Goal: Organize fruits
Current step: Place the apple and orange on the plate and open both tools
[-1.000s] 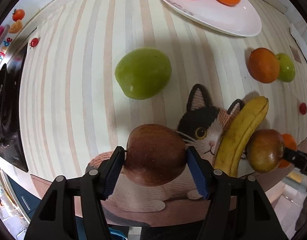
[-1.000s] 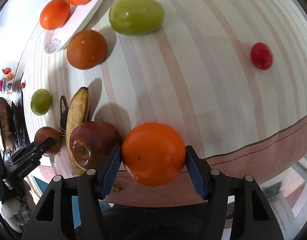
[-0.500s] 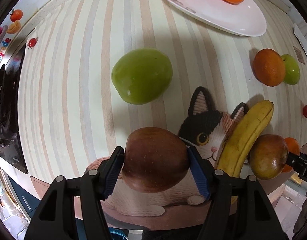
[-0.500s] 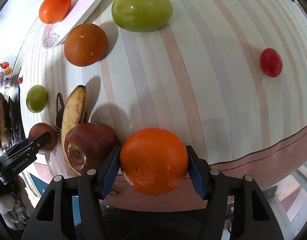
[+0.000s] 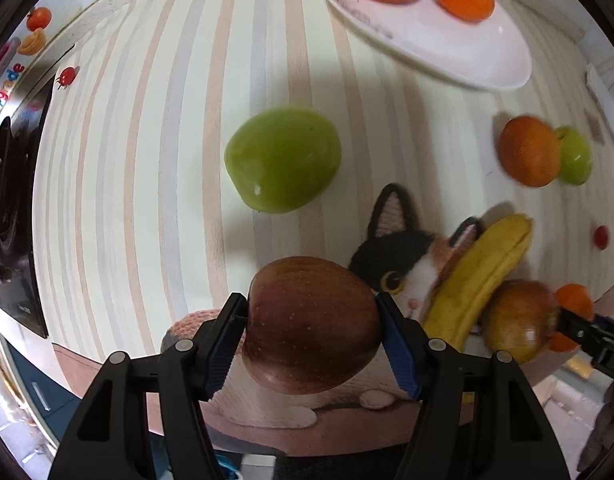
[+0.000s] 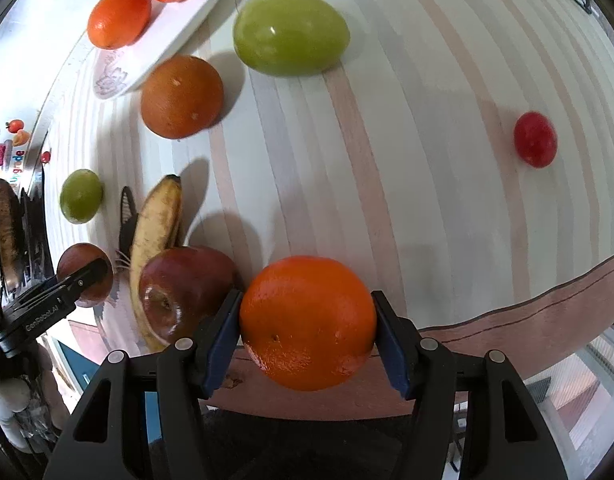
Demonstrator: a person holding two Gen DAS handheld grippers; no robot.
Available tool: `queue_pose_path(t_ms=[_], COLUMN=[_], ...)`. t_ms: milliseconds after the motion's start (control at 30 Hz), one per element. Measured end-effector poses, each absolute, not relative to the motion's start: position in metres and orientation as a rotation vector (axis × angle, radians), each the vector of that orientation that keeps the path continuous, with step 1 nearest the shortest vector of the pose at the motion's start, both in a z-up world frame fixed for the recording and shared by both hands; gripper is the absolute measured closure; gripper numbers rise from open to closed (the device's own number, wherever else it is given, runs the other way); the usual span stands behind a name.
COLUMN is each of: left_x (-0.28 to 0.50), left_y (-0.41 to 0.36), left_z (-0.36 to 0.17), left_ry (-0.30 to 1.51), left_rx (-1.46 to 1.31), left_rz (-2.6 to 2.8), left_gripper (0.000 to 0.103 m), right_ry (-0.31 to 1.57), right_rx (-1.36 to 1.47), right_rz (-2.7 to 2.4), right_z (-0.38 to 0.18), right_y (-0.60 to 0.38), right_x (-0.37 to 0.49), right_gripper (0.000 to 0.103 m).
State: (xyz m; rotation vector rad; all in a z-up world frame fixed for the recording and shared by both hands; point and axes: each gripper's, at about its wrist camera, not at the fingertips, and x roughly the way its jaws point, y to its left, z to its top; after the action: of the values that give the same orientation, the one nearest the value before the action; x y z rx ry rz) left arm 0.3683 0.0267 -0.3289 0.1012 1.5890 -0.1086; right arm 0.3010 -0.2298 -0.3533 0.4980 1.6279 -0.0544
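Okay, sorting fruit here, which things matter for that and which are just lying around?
Job:
red-brown apple in left gripper
round orange in right gripper
yellow banana
large green fruit
white oval plate holding two oranges

Lying about:
cat-print mat
fruit magnets

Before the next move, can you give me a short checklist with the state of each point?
1. Left gripper shut on apple: ok.
2. Right gripper shut on orange: ok.
3. Free room on plate beside its two oranges: ok.
4. Held fruits lifted clear of the table: cannot tell.
5. All fruit sorted: not ok; banana and green fruit lie loose.
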Motion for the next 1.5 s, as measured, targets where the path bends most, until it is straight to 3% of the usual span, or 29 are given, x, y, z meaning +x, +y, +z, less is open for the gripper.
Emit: queue_pose_path(t_ms=[433, 600, 833, 1267, 1367, 1433, 1500], left_x=[0.446, 0.493, 0.545, 0.559, 0.559, 0.559, 0.558], left_y=[-0.010, -0.017, -0.026, -0.026, -0.027, -0.028, -0.029], left_z=[-0.233, -0.245, -0.285, -0.307, -0.299, -0.295, -0.290], left_ry=[1.435, 1.460, 1.572, 1.629, 1.612, 1.597, 1.581], left_rx=[-0.069, -0.126, -0.187, -0.208, -0.178, -0.158, -0.135], left_rz=[-0.233, -0.220, -0.191, -0.184, -0.173, -0.166, -0.157], left_gripper=[0.040, 0.040, 0.040, 0.042, 0.041, 0.040, 0.040], right_ry=[1.437, 1.359, 1.385, 1.490, 1.503, 1.503, 1.506], right_rx=[0.513, 0.425, 0.299, 0.223, 0.269, 0.259, 0.245], right_rz=[0.063, 0.114, 0.176, 0.224, 0.238, 0.233, 0.224], right_z=[-0.270, -0.260, -0.292, -0.343, -0.342, -0.337, -0.331], right_y=[-0.235, -0.221, -0.190, -0.179, -0.185, -0.188, -0.190], right_x=[0.373, 0.440, 0.509, 0.533, 0.536, 0.536, 0.537], right_gripper=[0.038, 0.038, 0.038, 0.037, 0.034, 0.023, 0.019])
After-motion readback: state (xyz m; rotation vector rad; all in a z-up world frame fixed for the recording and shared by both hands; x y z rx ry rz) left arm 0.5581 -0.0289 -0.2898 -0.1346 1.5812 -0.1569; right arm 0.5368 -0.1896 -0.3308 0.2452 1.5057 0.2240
